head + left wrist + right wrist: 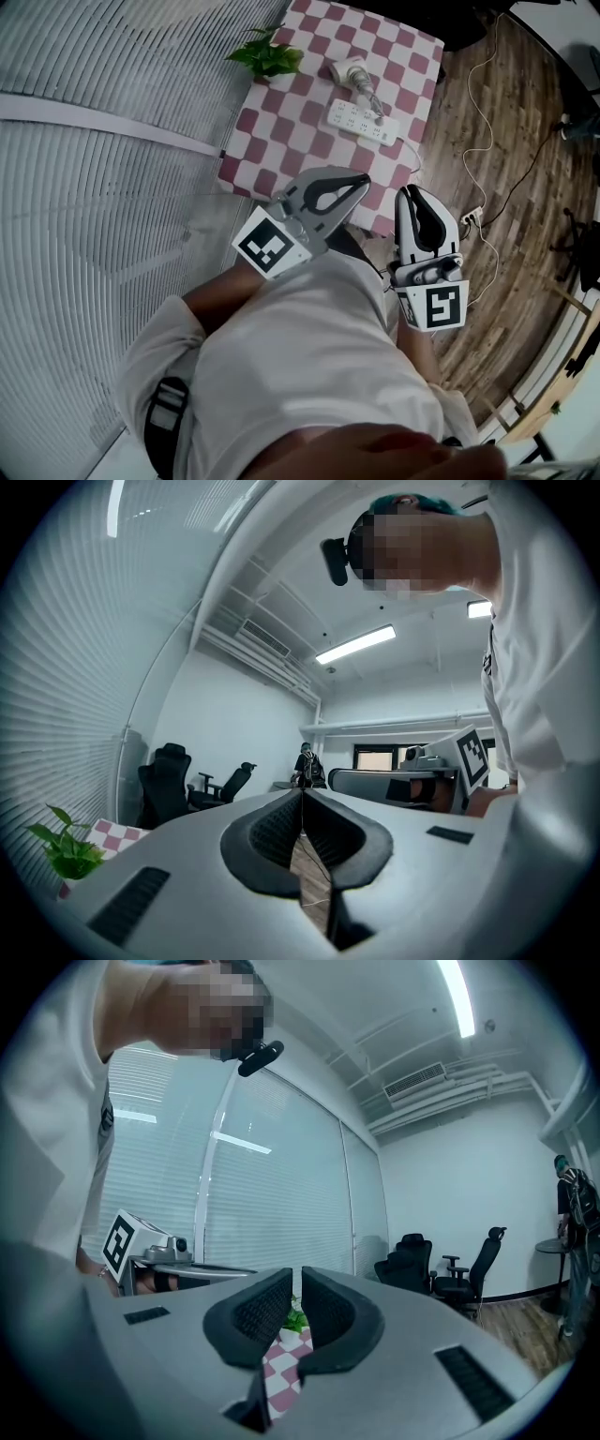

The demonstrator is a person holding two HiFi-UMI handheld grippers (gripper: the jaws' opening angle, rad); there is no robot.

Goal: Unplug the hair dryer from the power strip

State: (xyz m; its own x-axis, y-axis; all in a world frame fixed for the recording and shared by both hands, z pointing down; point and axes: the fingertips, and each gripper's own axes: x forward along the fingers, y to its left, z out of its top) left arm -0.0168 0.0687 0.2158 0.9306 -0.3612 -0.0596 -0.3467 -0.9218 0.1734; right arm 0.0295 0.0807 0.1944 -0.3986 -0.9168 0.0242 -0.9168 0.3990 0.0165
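A white hair dryer (352,73) lies on the table with the red-and-white checked cloth (281,141). Its cord runs to a plug in the white power strip (361,122) just in front of it. Both grippers hang level at the table's near edge, well short of the strip. My left gripper (364,178) (302,794) is shut with nothing between its pads. Right of it, my right gripper (411,190) (297,1274) is shut too, with only a thin slit between its empty pads.
A potted green plant (267,56) (66,850) stands at the table's far left corner. White blinds cover the window wall at left. On the wood floor at right lie a second power strip (472,217) and thin cables. Office chairs (169,785) and a standing person (307,763) are far off.
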